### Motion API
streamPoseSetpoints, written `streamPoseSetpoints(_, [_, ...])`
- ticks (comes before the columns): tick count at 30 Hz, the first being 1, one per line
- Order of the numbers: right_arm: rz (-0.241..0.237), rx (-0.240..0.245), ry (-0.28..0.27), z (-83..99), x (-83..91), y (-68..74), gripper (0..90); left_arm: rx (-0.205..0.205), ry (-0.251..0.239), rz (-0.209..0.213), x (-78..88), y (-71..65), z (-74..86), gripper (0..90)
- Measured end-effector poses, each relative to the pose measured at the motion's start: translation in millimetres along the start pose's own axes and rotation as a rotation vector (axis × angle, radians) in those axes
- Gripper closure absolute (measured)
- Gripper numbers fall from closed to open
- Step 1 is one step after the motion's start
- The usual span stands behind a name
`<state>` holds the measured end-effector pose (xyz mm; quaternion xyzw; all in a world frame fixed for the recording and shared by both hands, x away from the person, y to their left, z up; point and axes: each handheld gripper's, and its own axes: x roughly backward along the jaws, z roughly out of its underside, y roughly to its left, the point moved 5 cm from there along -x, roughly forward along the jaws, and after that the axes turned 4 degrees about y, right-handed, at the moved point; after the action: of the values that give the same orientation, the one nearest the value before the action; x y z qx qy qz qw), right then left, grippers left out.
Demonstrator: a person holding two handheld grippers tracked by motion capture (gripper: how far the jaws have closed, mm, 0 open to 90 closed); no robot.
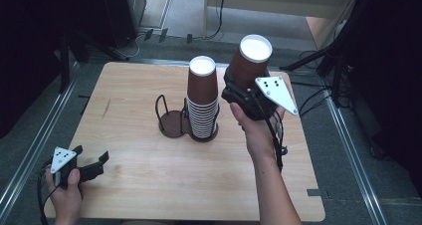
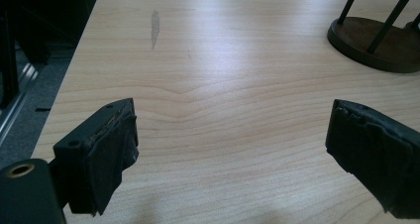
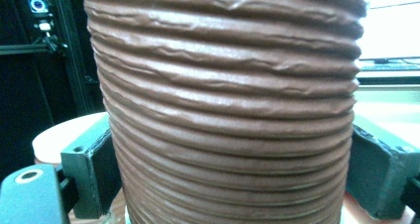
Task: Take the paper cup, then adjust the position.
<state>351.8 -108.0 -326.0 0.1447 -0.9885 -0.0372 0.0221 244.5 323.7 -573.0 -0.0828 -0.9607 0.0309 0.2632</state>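
A stack of ribbed brown paper cups [image 1: 203, 103] stands upside down in the right ring of a dark wire cup holder [image 1: 171, 121] at mid-table. The holder's left ring is empty. Just right of the stack, above table height, my right gripper [image 1: 234, 85] is shut on one more brown cup [image 1: 249, 60], held upside down with its white base up. In the right gripper view that cup [image 3: 228, 85] sits between both pads [image 3: 96, 164]. My left gripper [image 1: 97, 163] rests at the table's near left corner, open, with only bare wood between its jaws [image 2: 233, 135].
The wooden table [image 1: 129, 150] has metal rails along both sides. Black stands and cables [image 1: 318, 93] lie on the floor behind and to the right. The holder's base [image 2: 369, 43] is at the far right in the left gripper view.
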Motion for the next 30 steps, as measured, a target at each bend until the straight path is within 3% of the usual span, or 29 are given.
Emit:
streamPoseSetpoints(11, [0.034,0.000,0.019,22.7,7.1,-18.1,10.1,-0.002,0.000,0.001,0.0,-0.2,0.0,6.4])
streamPoseSetpoints(30, [0.062,-0.006,0.063,64.7,25.3,-34.7,9.9,0.004,-0.007,-0.001,0.9,0.6,0.0,6.4])
